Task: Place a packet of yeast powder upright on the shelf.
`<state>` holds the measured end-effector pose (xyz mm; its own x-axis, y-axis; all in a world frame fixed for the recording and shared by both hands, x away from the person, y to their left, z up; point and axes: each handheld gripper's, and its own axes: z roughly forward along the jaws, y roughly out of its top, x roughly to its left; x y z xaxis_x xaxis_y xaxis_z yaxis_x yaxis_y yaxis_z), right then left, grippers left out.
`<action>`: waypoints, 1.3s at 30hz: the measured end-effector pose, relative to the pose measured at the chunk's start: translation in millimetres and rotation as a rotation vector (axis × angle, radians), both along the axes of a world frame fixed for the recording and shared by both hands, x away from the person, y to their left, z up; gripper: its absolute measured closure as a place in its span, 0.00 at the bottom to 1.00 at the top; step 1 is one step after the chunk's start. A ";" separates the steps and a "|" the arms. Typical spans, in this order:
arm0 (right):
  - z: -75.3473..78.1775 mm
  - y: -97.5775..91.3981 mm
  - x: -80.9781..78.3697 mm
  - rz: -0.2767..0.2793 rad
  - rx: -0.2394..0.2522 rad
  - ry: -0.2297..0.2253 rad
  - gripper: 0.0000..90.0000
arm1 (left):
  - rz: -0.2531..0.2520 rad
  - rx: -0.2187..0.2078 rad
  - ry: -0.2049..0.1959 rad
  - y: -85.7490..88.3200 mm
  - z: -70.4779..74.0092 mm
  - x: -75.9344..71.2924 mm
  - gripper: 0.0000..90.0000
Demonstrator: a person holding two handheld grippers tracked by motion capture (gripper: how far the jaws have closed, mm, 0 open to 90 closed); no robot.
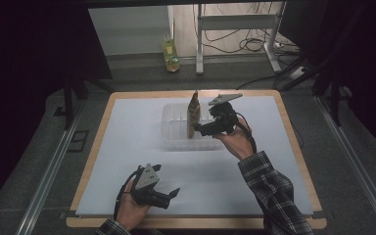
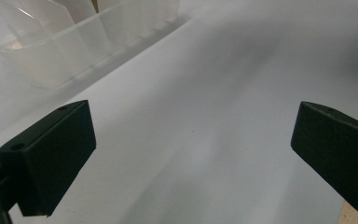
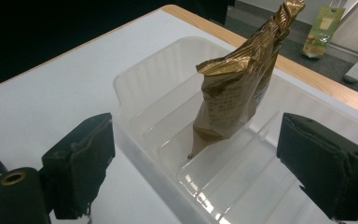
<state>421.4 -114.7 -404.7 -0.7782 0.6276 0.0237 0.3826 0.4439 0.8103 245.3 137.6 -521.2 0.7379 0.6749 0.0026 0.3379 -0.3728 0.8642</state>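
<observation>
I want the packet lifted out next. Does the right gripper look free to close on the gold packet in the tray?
Probably yes: the right gripper is open, facing the gold packet, which stands upright in the clear tray, with nothing between them.

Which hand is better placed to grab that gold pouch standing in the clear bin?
The right tongs: open, beside the gold pouch in the clear bin. The left tongs hover near the table's front edge.

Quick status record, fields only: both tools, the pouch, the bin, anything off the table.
left tool: open, near table's front edge, nothing between its jaws
right tool: open, at the bin, jaws apart from the pouch
gold pouch: standing upright inside the bin, tip down between ribs
clear ribbed bin: on the white table cover
white table cover: bin sits toward its far side
green packet: on floor beyond table
</observation>
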 end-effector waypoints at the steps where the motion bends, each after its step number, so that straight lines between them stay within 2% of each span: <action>1: 0.3 -1.4 -1.9 0.003 0.001 -0.004 0.12 | 0.000 -0.001 0.000 -0.1 0.1 -0.1 0.00; 10: -0.9 -7.5 -17.9 0.023 -0.028 -0.034 0.08 | 0.002 0.000 -0.003 -0.5 0.1 -0.5 0.00; 16: -5.1 -13.4 -29.1 0.034 -0.016 -0.045 0.07 | 0.006 0.003 -0.003 0.1 0.3 -0.7 0.00; 32: -24.0 -25.5 -51.9 0.065 -0.050 -0.038 0.01 | 0.006 0.015 -0.006 -0.9 -0.3 -0.9 0.00; 39: -30.4 -31.7 -60.2 0.067 -0.039 -0.033 0.00 | 0.004 0.023 -0.012 -1.3 -0.5 -1.1 0.00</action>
<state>361.2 -146.4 -435.1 -0.8186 0.5738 -0.0262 0.3240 0.4989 0.8038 244.2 136.3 -521.7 0.7349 0.6776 0.0268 0.3295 -0.3913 0.8593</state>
